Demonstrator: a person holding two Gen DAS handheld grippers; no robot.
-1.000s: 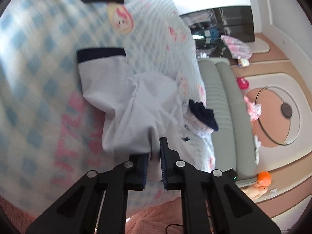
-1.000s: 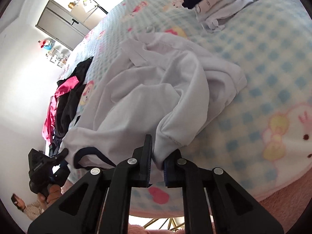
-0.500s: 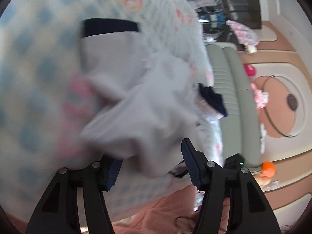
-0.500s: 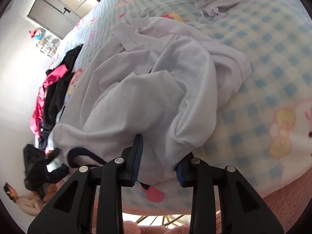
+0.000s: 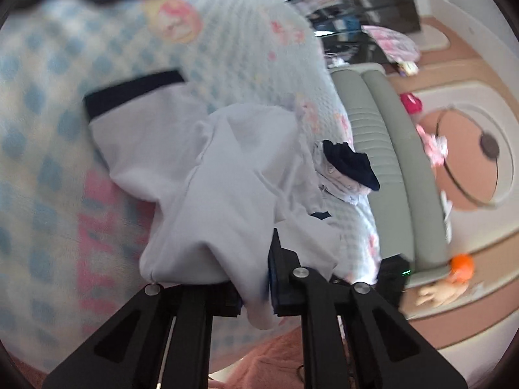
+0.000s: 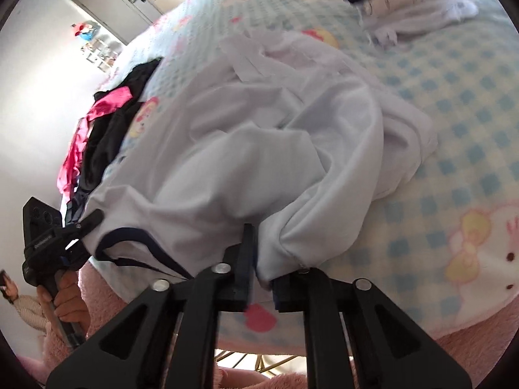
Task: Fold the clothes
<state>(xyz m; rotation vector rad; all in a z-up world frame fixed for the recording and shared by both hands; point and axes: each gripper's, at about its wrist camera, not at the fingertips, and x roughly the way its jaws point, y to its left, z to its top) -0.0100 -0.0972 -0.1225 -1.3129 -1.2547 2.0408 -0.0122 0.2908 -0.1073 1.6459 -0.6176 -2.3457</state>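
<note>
We're early in this one. The white short-sleeved top with navy trim [image 6: 259, 149] is a rumpled heap on the blue-and-cream checked blanket [image 6: 470, 123], with no neat fold in it yet, so pretty much all the folding is left. It lies right ahead of both grippers.

The left gripper [image 5: 256, 288] is closing its jaws on a bunched fold of the near hem. The right gripper [image 6: 262, 278] is closing on another hem fold, cloth hanging between its fingers.

As for which way it points, our guess is that the long axis runs away from us: hem at the fingertips, navy-cuffed sleeve [image 5: 129, 92] far ahead-left of the left gripper. The collar end is too crumpled to call.

A small pile of pale and navy clothes [image 6: 405, 3] sits well beyond the right gripper.
</note>
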